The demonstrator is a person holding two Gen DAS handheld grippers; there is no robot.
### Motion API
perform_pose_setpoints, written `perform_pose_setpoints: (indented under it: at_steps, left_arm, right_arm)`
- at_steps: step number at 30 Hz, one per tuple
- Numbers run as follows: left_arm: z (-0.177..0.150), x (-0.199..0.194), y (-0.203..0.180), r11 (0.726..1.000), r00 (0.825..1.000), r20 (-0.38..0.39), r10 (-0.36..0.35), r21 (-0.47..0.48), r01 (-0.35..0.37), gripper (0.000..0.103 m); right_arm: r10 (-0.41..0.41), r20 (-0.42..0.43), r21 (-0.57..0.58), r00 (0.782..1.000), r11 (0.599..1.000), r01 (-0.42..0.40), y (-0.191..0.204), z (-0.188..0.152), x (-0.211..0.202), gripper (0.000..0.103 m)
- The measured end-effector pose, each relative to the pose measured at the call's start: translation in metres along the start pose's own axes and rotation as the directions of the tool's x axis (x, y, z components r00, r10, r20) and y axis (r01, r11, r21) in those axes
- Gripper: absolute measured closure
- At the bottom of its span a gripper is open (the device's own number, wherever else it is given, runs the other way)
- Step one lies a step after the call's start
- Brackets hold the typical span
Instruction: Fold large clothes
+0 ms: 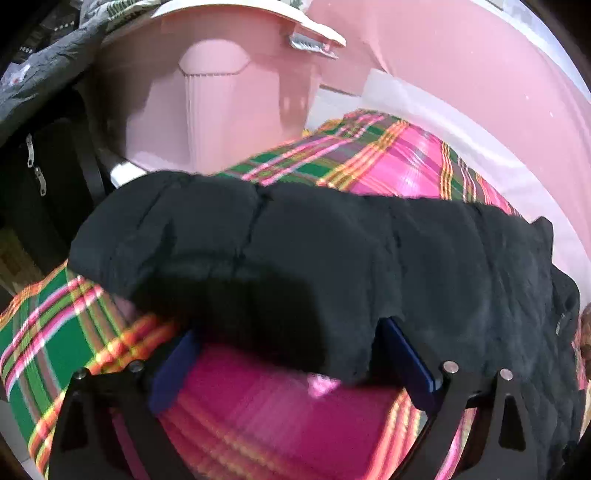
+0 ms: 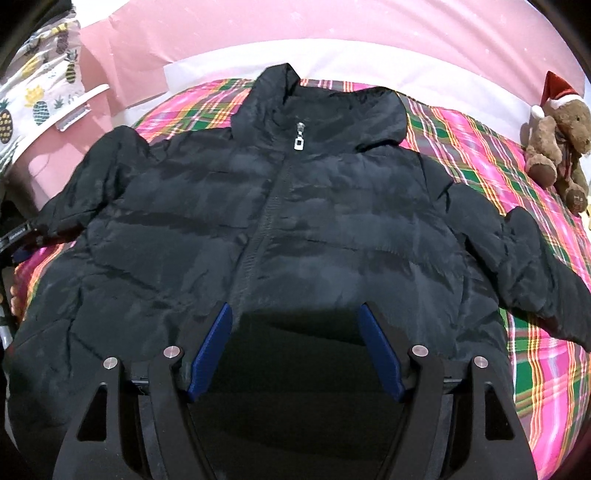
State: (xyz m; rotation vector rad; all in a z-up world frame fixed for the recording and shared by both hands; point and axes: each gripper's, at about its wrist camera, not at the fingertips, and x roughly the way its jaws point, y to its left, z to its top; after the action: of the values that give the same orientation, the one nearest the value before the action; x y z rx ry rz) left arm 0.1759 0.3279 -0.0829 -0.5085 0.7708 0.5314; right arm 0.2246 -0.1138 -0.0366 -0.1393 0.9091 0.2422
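Blue-padded fingers [image 2: 380, 354] of the right gripper [image 2: 295, 314] stand spread above the lower front of the black puffer jacket [image 2: 280, 221], pinching nothing. Those of the left gripper [image 1: 288, 332] are spread wide too, at the jacket's sleeve end; the blur leaves it unclear whether they touch the cloth. Zipped to the collar, the jacket lies front-up with its sleeves spread out on a pink, green and orange plaid blanket [image 2: 480, 155] covering the bed. A teddy bear in a Santa hat [image 2: 561, 136] sits at the blanket's far right edge. Pink walls [image 2: 332, 22] stand behind, and a pink plastic tub [image 1: 221, 92] stands beside the bed.
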Motion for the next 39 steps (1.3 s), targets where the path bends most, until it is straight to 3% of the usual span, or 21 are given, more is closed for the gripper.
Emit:
perform_pose_setpoints:
  at_steps: [2,5,6,9,10,14,18,25,31,36,38,39]
  left_arm:
    - [0.004,0.004,0.003,1.000,1.000,0.013,0.003,-0.013,-0.003,0.015]
    - [0.010,0.006,0.002,1.000,1.000,0.024,-0.020,-0.010,0.020,0.042]
    - [0.012,0.006,0.001,0.999,0.999,0.022,-0.043,-0.007,0.043,0.057]
    - [0.019,-0.002,-0.006,0.999,0.998,0.033,-0.044,0.009,0.044,0.078]
    - [0.022,-0.007,-0.008,0.998,0.998,0.040,-0.054,0.014,0.053,0.081]
    - [0.034,-0.042,-0.027,0.993,0.991,0.081,-0.109,0.055,0.105,0.084]
    - [0.046,-0.091,-0.057,0.976,0.971,0.140,-0.196,0.121,0.180,0.085]
    - [0.048,-0.164,-0.152,0.896,0.910,0.155,-0.384,0.302,0.326,0.085]
    - [0.018,-0.163,-0.249,0.793,0.868,0.030,-0.496,0.423,0.439,0.085]
    - [-0.024,-0.135,-0.321,0.705,0.830,-0.113,-0.546,0.473,0.528,0.083]
    - [-0.042,-0.123,-0.343,0.680,0.809,-0.171,-0.563,0.460,0.571,0.074]
    - [-0.050,-0.114,-0.353,0.665,0.790,-0.209,-0.576,0.441,0.602,0.058]
  right_arm:
    - [-0.009,-0.008,0.006,1.000,1.000,0.009,-0.004,0.001,0.006,0.032]
    - [-0.020,-0.017,0.013,1.000,1.000,0.020,-0.009,0.001,0.013,0.032]
    - [-0.025,-0.022,0.016,0.999,1.000,0.026,-0.011,0.000,0.015,0.032]
    - [-0.026,-0.029,0.025,0.999,0.999,0.027,-0.017,-0.004,0.016,0.032]
    - [-0.029,-0.028,0.028,0.999,0.999,0.030,-0.019,-0.005,0.015,0.032]
    - [-0.034,-0.014,0.034,0.999,0.999,0.034,-0.025,-0.013,0.006,0.032]
    - [-0.029,0.002,0.044,1.000,0.999,0.029,-0.033,-0.019,-0.007,0.032]
    - [-0.029,0.046,0.082,0.998,0.996,0.025,-0.056,-0.026,-0.032,0.032]
    - [-0.040,0.067,0.151,0.997,0.988,0.029,-0.087,-0.037,-0.048,0.032]
    - [-0.042,0.071,0.212,0.997,0.977,0.026,-0.119,-0.047,-0.051,0.032]
    - [-0.041,0.074,0.228,0.996,0.973,0.024,-0.129,-0.051,-0.051,0.032]
    - [-0.037,0.076,0.241,0.996,0.970,0.018,-0.135,-0.052,-0.049,0.032]
